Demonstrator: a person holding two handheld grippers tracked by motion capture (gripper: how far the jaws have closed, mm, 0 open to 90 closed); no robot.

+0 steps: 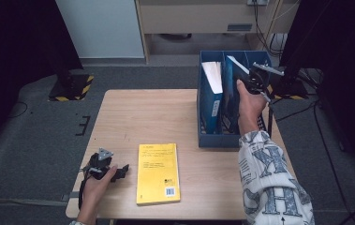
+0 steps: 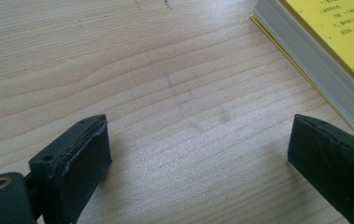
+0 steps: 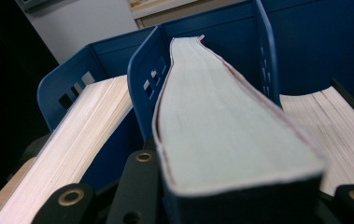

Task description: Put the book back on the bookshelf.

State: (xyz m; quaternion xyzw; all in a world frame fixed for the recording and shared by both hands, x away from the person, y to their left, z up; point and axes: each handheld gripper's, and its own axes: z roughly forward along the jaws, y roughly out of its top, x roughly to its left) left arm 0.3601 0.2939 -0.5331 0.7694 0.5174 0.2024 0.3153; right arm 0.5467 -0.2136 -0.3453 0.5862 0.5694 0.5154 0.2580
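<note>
A: Noted wooden desk [image 1: 128, 117] on grey carpet, dark room behind. Blue file rack [image 1: 208, 136] at far right corner, books standing in its slots.

B: Right gripper [image 1: 255, 82]?

A: Held over the rack, jaws closed on a dark-covered book [image 3: 221, 130], page edge up, lodged in the middle slot between dividers. Paler book [image 3: 72, 135] in the neighbouring slot.

B: Left gripper [image 1: 104, 168]?

A: Resting near front left edge, jaws wide apart, gripping nothing. Yellow book [image 1: 158, 172] flat just beside.

B: Risks?

A: Judged: held book tilted, so cover could catch on a divider and jam. Pages bowed near the grip; could slip and drop crooked if released early.
</note>
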